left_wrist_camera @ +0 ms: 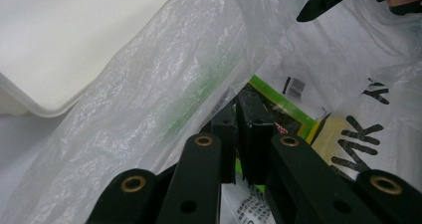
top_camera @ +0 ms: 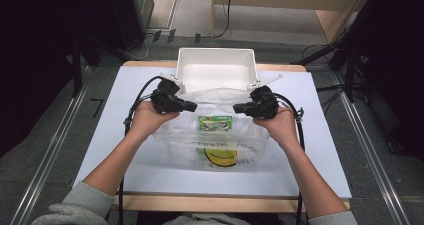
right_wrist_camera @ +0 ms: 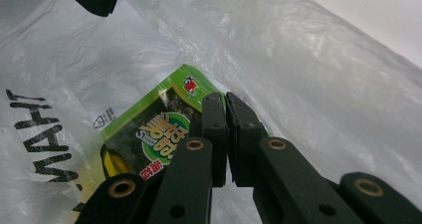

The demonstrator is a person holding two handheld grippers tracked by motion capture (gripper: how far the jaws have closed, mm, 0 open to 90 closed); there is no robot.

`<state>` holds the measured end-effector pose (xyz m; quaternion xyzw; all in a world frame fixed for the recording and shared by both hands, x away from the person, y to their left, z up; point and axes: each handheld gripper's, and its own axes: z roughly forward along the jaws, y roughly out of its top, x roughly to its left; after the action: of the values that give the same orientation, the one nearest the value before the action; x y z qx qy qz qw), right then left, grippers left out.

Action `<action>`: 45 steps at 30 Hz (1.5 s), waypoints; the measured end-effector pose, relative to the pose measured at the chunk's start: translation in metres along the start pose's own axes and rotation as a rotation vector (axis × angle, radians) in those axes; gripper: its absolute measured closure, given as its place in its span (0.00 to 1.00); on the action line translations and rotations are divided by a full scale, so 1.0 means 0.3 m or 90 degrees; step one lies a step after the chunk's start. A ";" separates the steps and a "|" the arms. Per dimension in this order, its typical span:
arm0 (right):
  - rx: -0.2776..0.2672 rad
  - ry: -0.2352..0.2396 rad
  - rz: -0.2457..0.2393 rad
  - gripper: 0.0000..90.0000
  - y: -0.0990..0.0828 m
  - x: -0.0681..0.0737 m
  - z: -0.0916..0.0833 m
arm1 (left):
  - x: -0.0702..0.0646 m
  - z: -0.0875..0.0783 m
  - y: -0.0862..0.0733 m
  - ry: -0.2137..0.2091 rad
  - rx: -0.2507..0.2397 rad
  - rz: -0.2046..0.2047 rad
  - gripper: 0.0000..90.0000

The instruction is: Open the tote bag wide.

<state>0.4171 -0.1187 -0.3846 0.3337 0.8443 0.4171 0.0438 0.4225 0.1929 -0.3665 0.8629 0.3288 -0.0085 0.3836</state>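
Observation:
A clear plastic bag (top_camera: 212, 135) with black lettering and a yellow print lies in the middle of the white table (top_camera: 310, 150). Its mouth faces the far side and is held open. Inside it lies a green snack packet (top_camera: 215, 123), also seen through the film in the left gripper view (left_wrist_camera: 272, 93) and the right gripper view (right_wrist_camera: 159, 129). My left gripper (top_camera: 192, 106) is shut on the bag's left rim, the film pinched between its jaws (left_wrist_camera: 238, 102). My right gripper (top_camera: 235, 107) is shut on the right rim (right_wrist_camera: 226, 98).
A white rectangular bin (top_camera: 216, 67) stands just beyond the bag at the table's far edge, its rim close to the left gripper (left_wrist_camera: 59, 45). Bare table lies to the left and right of the bag. Dark stands and cables flank the table on the floor.

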 end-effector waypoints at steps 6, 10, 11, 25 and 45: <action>0.008 -0.003 0.015 0.99 -0.029 -0.018 0.023 | 0.011 0.024 -0.030 0.001 -0.003 -0.010 0.98; 0.007 -0.008 0.021 0.99 -0.047 -0.029 0.038 | 0.018 0.036 -0.050 0.002 -0.008 -0.017 0.98; 0.007 -0.009 0.025 0.99 -0.052 -0.030 0.040 | 0.021 0.038 -0.055 0.001 -0.011 -0.020 0.98; 0.033 -0.033 0.050 0.99 -0.125 -0.050 0.091 | 0.033 0.093 -0.121 0.026 -0.005 -0.031 0.98; 0.053 -0.066 0.063 0.98 -0.186 -0.054 0.130 | 0.076 0.144 -0.211 0.061 0.007 -0.061 0.98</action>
<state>0.4140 -0.1260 -0.4542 0.3974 0.8400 0.3657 0.0527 0.4142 0.2078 -0.4447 0.8477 0.3876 0.0125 0.3621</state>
